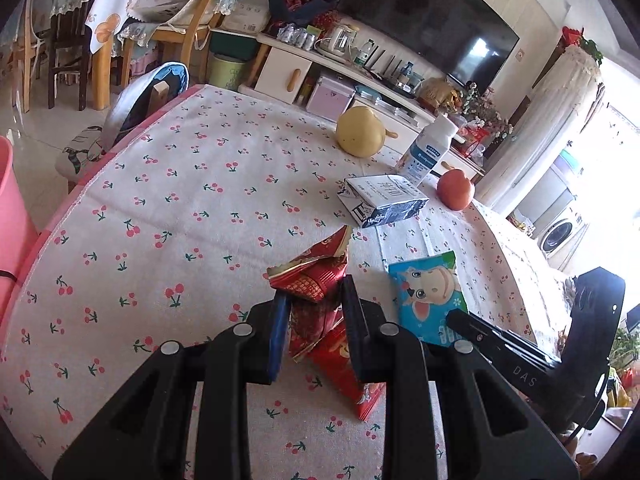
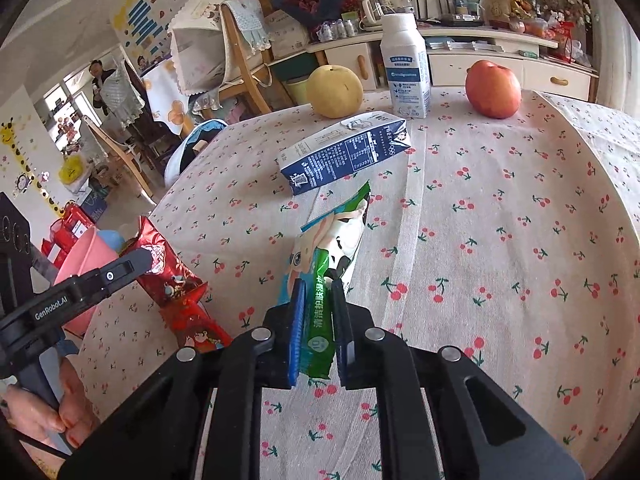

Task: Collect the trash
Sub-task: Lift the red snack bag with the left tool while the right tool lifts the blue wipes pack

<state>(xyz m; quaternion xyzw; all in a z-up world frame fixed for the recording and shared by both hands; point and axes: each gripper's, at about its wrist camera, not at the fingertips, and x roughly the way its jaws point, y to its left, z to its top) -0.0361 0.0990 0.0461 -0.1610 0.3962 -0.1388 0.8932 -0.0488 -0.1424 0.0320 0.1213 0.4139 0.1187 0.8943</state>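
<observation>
My left gripper is shut on a crumpled red snack wrapper, held just above the cherry-print tablecloth. My right gripper is shut on a blue and green wet-wipe packet, lifted off the cloth; the same packet appears in the left wrist view beside the right gripper's finger. The red wrapper and the left gripper show at the left of the right wrist view. A flattened blue and white milk carton lies further back on the table.
Behind the carton stand a yellow pear, a white drink bottle and a red apple. A pink bin sits off the table's left edge, also seen as the pink bin. Chairs and a TV cabinet lie beyond.
</observation>
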